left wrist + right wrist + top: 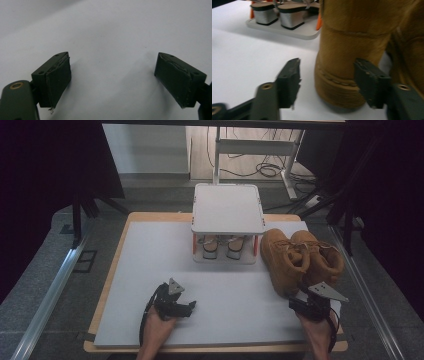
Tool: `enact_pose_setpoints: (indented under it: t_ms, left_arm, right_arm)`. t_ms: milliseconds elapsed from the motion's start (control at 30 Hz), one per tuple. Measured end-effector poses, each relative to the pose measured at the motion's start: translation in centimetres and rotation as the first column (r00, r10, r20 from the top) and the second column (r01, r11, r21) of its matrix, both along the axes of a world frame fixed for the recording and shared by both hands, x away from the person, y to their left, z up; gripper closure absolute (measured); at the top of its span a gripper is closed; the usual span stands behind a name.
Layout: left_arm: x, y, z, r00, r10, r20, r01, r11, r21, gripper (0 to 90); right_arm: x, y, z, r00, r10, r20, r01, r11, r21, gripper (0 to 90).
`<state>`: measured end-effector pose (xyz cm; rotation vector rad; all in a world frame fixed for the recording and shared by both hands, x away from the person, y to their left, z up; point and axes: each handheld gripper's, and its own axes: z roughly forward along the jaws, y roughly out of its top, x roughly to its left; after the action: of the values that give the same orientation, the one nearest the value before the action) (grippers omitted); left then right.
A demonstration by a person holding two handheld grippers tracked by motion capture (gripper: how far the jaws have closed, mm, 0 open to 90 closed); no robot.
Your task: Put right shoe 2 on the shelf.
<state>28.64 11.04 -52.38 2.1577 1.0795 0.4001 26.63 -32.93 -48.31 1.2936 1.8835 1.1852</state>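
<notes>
Two tan suede boots (300, 257) stand side by side at the right of the white mat, heels toward me. My right gripper (306, 301) sits just behind the nearer boot's heel (342, 72), open, its jaws spread on either side of the heel without closing on it. My left gripper (184, 307) rests low over the bare mat near the front centre-left, open, with nothing between its pads (60, 77). A small white two-level shoe rack (228, 209) stands at the back centre, and a pair of block-heeled sandals (220, 247) sits on its lower shelf (294, 31).
The white mat (150, 270) covers a wooden table whose edge (107, 290) shows along the left. A metal rail (50, 295) runs along the left side and another along the right. Cables and a desk frame (270, 167) lie on the floor beyond.
</notes>
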Motion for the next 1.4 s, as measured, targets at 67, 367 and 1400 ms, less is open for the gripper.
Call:
enact_pose_setpoints:
  t_ms: [67,367,1400]
  left_arm:
    - [0.0,0.0,0.0,1.0000,0.000,0.000,0.000,1.0000,0.000,13.8]
    - [0.0,0.0,0.0,1.0000,0.000,0.000,0.000,1.0000,0.000,13.8]
    - [0.0,0.0,0.0,1.0000,0.000,0.000,0.000,1.0000,0.001,13.8]
  right_arm:
    - [0.2,-0.1,0.1,0.9999,-0.013,0.005,0.013,0.9998,0.014,28.5]
    - [1.0,0.0,0.6,0.9961,-0.073,0.048,0.073,0.9972,0.020,13.8]
    - [5.9,1.8,0.8,0.9613,-0.230,0.152,0.224,0.9731,0.052,0.0]
